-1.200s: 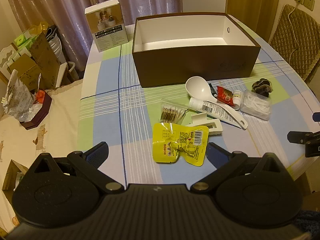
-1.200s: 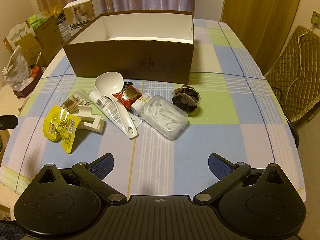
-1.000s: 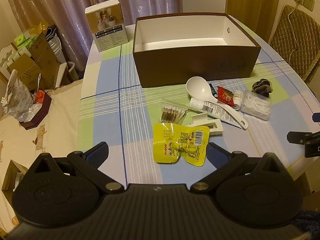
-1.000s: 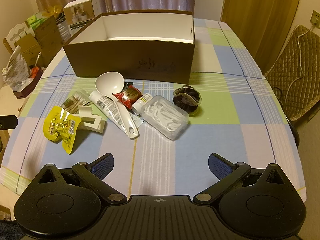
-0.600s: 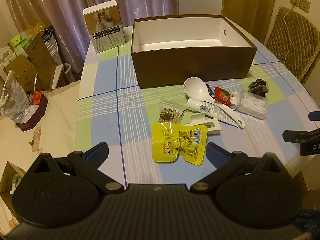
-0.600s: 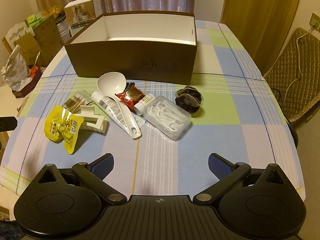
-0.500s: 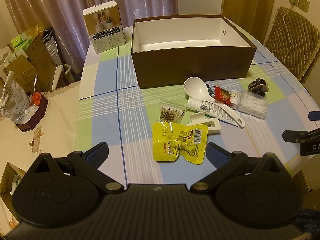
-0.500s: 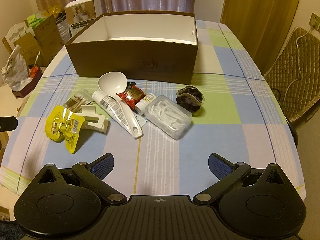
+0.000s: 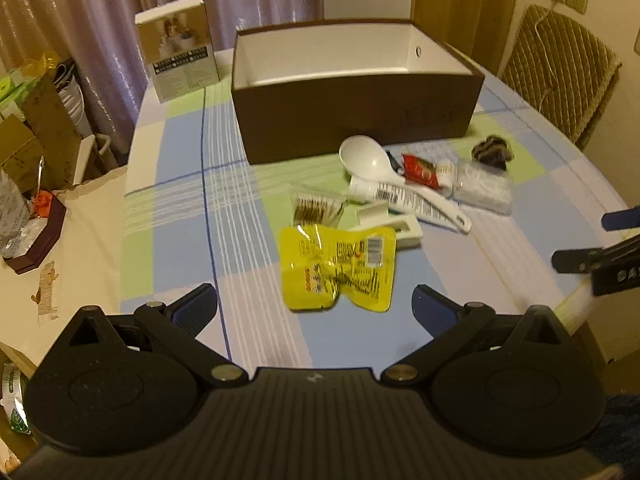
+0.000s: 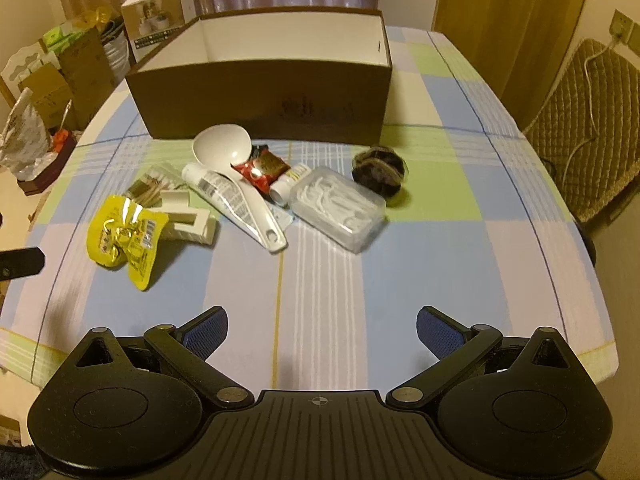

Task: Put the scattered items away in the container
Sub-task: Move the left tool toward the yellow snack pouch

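Observation:
An open brown box (image 9: 352, 100) (image 10: 264, 96) with a white inside stands at the back of the checked tablecloth. In front of it lie a white spoon (image 10: 236, 176), a white tube (image 10: 224, 196), a red sachet (image 10: 262, 168), a clear case of floss picks (image 10: 338, 208), a dark hair tie (image 10: 378, 170), a cotton swab packet (image 9: 316, 210), a white clip (image 9: 390, 226) and a yellow snack pouch (image 9: 338, 274) (image 10: 126, 236). My left gripper (image 9: 314, 310) is open just short of the yellow pouch. My right gripper (image 10: 322, 330) is open over bare cloth, well short of the floss case.
A small printed carton (image 9: 178, 62) stands left of the brown box. A quilted chair (image 10: 588, 120) sits beyond the table's right edge. Cardboard boxes and bags (image 9: 28, 132) crowd the floor at the left. The right gripper's fingers (image 9: 600, 260) show at the left view's right edge.
Both grippers have moved forward toward the items, which now look larger and nearer. Their jaws stay open. Nothing on the table has shifted.

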{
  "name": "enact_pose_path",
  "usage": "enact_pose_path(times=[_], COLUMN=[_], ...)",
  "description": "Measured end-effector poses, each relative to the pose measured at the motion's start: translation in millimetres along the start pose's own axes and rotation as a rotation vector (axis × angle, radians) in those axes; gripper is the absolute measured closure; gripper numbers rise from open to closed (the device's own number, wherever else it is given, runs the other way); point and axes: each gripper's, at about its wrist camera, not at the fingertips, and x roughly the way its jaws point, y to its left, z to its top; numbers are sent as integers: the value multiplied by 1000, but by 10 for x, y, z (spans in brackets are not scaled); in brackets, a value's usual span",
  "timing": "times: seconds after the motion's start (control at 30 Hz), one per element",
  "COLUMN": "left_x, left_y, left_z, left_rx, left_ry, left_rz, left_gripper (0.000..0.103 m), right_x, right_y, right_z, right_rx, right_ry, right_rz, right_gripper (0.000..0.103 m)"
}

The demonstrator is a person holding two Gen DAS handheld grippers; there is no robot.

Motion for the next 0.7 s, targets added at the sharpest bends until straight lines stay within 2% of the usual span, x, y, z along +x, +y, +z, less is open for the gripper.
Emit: enact_pose_path(times=[0.3, 0.6, 0.7], left_x=[351, 703, 810], left_y=[-40, 141, 115], left_z=[-126, -46, -30], left_rx=[47, -85, -93], left_ry=[-35, 6, 35], left_rz=[-52, -115, -123], left_gripper=[1, 1, 1], right_x=[187, 376, 447], right_y=[-159, -340, -430], right_z=[22, 254, 315], right_rx=[33, 19, 24], right_ry=[44, 63, 79], right_rz=[-9, -10, -14], right_gripper=[0, 0, 0])
